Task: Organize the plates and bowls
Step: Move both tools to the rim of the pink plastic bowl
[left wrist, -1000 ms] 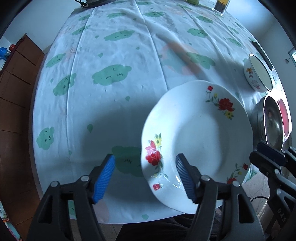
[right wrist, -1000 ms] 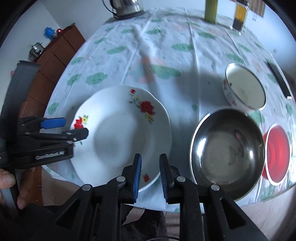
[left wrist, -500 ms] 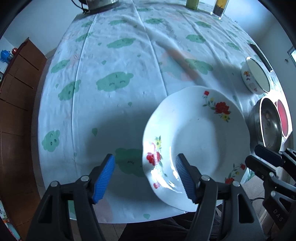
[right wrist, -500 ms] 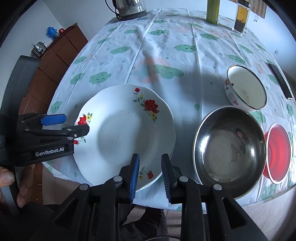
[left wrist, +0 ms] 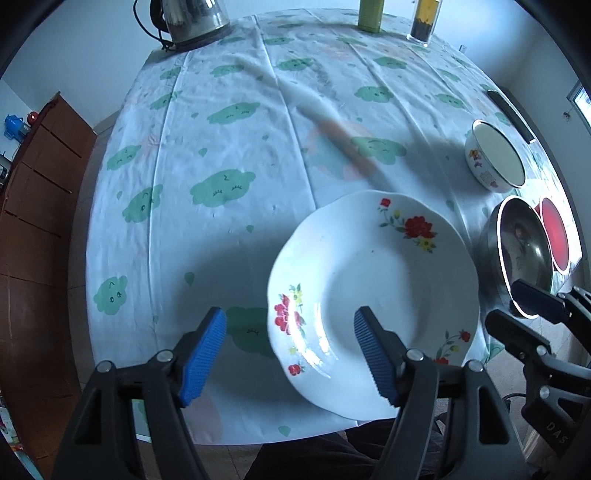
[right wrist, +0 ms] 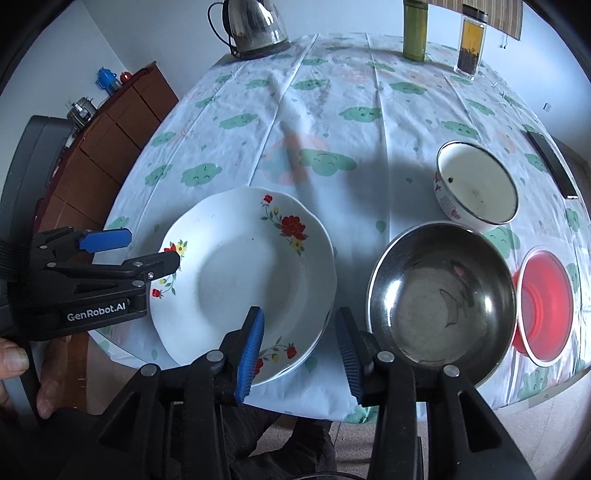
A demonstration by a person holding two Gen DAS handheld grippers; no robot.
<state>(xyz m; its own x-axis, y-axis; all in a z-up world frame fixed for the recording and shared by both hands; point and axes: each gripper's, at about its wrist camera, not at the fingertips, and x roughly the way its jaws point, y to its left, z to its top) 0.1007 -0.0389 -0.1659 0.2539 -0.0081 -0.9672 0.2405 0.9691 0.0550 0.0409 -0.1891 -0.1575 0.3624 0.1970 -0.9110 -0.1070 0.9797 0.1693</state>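
A white flowered plate (left wrist: 373,280) (right wrist: 247,273) lies at the table's near edge, and a second rim shows under it at its right. My left gripper (left wrist: 288,354) (right wrist: 144,249) hovers above the plate's left rim, jaws wide and opening, touching nothing. My right gripper (right wrist: 300,349) (left wrist: 517,312) straddles the near right rim; its jaws are opening and the pads stand clear of the plate. A steel bowl (right wrist: 441,291) (left wrist: 517,251) sits right of the plate, with a red bowl (right wrist: 543,306) beyond it and a white enamel bowl (right wrist: 476,188) behind.
The cloud-print tablecloth (right wrist: 332,110) covers a round table. A kettle (right wrist: 255,26), a green bottle (right wrist: 413,29) and a jar (right wrist: 469,40) stand at the far edge. A black phone (right wrist: 550,162) lies far right. A wooden cabinet (right wrist: 110,122) stands left. A hand (right wrist: 14,362) holds the left gripper.
The right jaws have spread from a narrow gap at the plate's near rim to a wide one. The left gripper has lifted a little, so more of the table shows. The plate stays put.
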